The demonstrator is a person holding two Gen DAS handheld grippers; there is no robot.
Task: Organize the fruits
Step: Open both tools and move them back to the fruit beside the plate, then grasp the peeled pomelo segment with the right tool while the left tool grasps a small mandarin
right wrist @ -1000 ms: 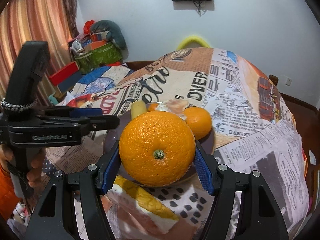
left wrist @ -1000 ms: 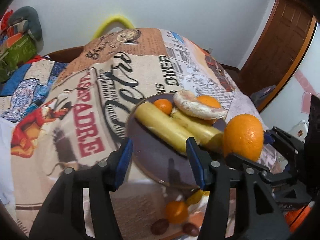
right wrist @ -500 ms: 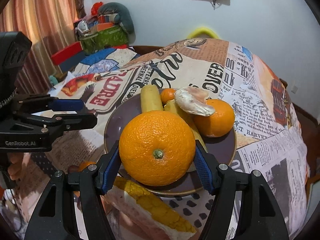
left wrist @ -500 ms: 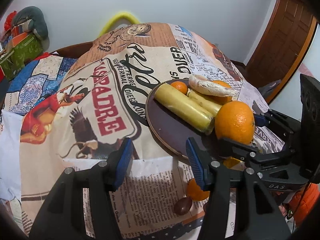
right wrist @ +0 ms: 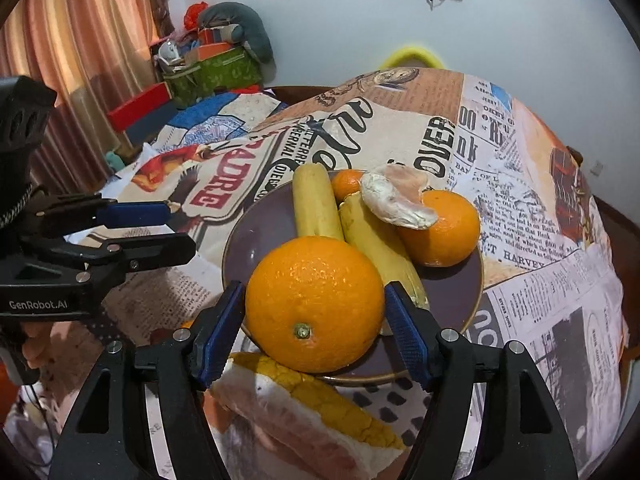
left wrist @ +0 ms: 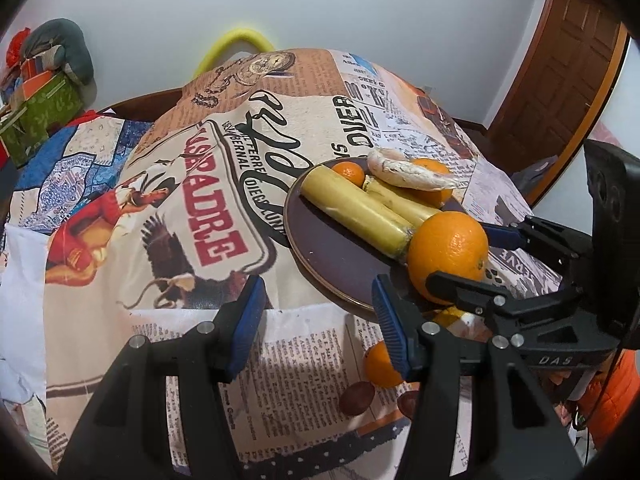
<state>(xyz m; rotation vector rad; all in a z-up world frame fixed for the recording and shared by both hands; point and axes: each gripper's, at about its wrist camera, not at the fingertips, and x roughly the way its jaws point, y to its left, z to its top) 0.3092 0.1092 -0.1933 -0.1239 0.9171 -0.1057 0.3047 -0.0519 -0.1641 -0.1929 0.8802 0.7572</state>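
Counter (left wrist: pixel 312 360) under a newsprint cloth fills most of both views. Dark plate (right wrist: pixel 256 240) sitting mid-frame in the right wrist view, right of centre in the left one (left wrist: pixel 320 248). Already loaded across its upper half: two bananas (right wrist: pixel 316 208) side by side, long axes running from the upper left down toward the lower right of the frame, a smaller orange (right wrist: pixel 440 232) to the right of them, a tiny mandarin (right wrist: pixel 348 184) behind, and a peeled segment (right wrist: pixel 396 200) draped on top.

Right gripper (right wrist: pixel 316 316) clamped on the big orange (right wrist: pixel 316 304), jaws pressing both flanks, stem end facing the lens. Orange hanging just over the plate's near rim, low centre of the frame. Can't tell whether touching the plate or a hair above. Looks like the bare purple patch at the left of the plate, straight ahead and slightly left of the jaws, is the only real landing spot.

Left gripper (left wrist: pixel 320 320) empty, jaws wide apart, hovering low near the plate's near-left edge. So right one clearly nearer and doing the job.

Leftovers near the bottom edge: pomelo-like wedge (right wrist: pixel 304 412) below the jaws, another small orange (left wrist: pixel 380 364).
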